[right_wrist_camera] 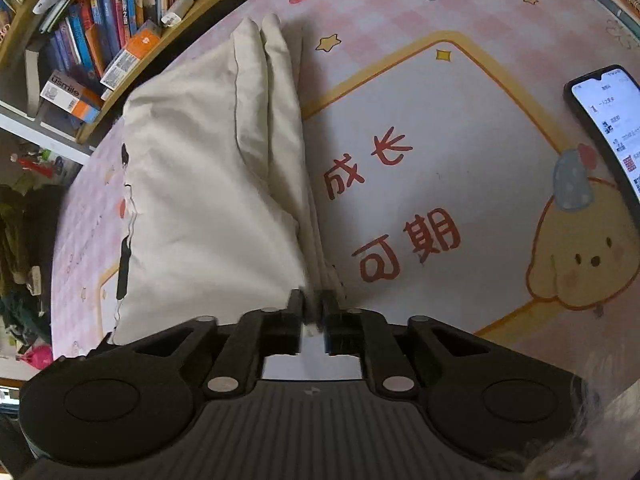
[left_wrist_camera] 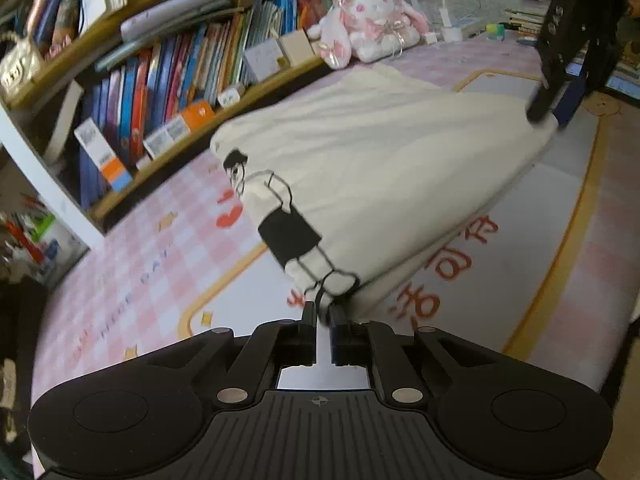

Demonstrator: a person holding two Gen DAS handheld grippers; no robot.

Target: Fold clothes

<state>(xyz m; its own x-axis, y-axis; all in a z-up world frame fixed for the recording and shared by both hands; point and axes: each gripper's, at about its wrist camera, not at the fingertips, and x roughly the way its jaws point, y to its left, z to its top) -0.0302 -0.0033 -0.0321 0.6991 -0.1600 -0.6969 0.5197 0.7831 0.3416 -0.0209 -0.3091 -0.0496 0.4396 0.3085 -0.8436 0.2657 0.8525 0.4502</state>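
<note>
A: Where is the garment?

B: The cream garment (left_wrist_camera: 380,152) lies folded on the pink checked mat (left_wrist_camera: 120,264) that covers the bench, with a bookshelf (left_wrist_camera: 160,72) along its far left side. A printed cartoon figure (left_wrist_camera: 280,220) shows on the end nearest the left tongs (left_wrist_camera: 323,312).

A: And those tongs?

B: Right at the garment's near corner. The jaws stand nearly together with a thin bit of cloth in the narrow gap; I cannot tell whether the pads still press on it.

A: The right tongs (right_wrist_camera: 313,304)?

B: At the other corner, where the stacked folded edges (right_wrist_camera: 320,240) run down to the tips. In the right wrist view cloth sits between the jaws, which stand a little apart, but the blur hides whether they pinch it. In the left wrist view the same tongs appear far right, touching the garment's far corner.

A: Anything else nearby?

B: A phone (right_wrist_camera: 608,128) with a lit screen lies on the mat, well right of the garment. A pink plush rabbit (left_wrist_camera: 368,24) sits beyond it.
</note>
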